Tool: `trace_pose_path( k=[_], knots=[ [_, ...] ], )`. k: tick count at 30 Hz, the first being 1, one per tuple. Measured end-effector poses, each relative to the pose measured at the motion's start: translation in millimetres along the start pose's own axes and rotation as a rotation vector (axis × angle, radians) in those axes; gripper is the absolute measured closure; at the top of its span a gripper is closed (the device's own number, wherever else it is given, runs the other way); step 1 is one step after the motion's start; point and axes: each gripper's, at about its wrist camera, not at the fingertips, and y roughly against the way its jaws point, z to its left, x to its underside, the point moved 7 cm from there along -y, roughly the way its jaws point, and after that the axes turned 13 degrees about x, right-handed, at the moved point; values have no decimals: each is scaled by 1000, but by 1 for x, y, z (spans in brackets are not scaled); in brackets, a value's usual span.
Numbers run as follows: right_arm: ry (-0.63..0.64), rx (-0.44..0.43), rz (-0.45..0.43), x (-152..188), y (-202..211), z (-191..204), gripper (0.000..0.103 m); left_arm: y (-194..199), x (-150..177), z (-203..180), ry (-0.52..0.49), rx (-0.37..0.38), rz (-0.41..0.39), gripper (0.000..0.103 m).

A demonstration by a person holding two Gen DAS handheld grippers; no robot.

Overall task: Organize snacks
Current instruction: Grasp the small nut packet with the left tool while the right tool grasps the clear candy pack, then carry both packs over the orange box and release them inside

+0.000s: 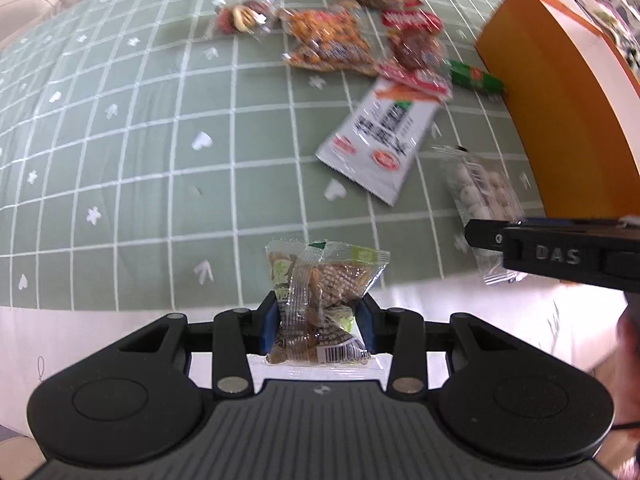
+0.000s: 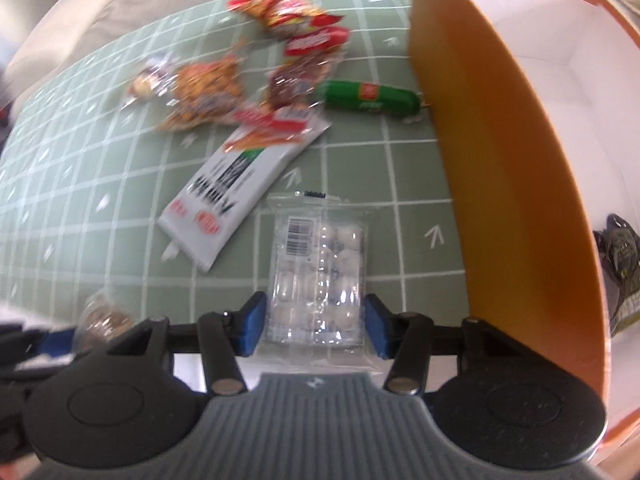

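Observation:
My left gripper (image 1: pixel 318 312) is shut on a clear packet of brown snacks (image 1: pixel 324 296), held upright between the blue pads above the near edge of the green checked cloth (image 1: pixel 140 160). In the right wrist view, my right gripper (image 2: pixel 316 320) has a clear packet of white round sweets (image 2: pixel 320 264) between its blue pads. Both pads touch the packet's sides. It sits just left of the orange box (image 2: pixel 500 160). The left wrist view shows the same sweets packet (image 1: pixel 484 196) under the right gripper's black body (image 1: pixel 560 256).
A pile of snacks lies further back on the cloth: a long white packet (image 2: pixel 240 188), a green sausage stick (image 2: pixel 372 98), and red and orange bags (image 2: pixel 288 12). The orange box has a white inside with a dark packet (image 2: pixel 620 264) in it.

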Motion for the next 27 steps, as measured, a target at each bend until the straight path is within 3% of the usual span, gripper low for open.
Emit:
trace_pose_path(
  k=[6, 15, 22, 27],
  knots=[
    [181, -43, 28, 11, 28, -3, 53, 11, 7, -12, -122, -59, 57, 58],
    [343, -62, -42, 5, 88, -23, 53, 31, 5, -40, -263, -95, 160, 58],
    [352, -71, -142, -16, 132, -54, 53, 64, -34, -85, -384, -130, 114, 58],
    [330, -18, -185, -35, 147, -88, 53, 71, -68, -134, -493, -160, 80, 58]
  ],
)
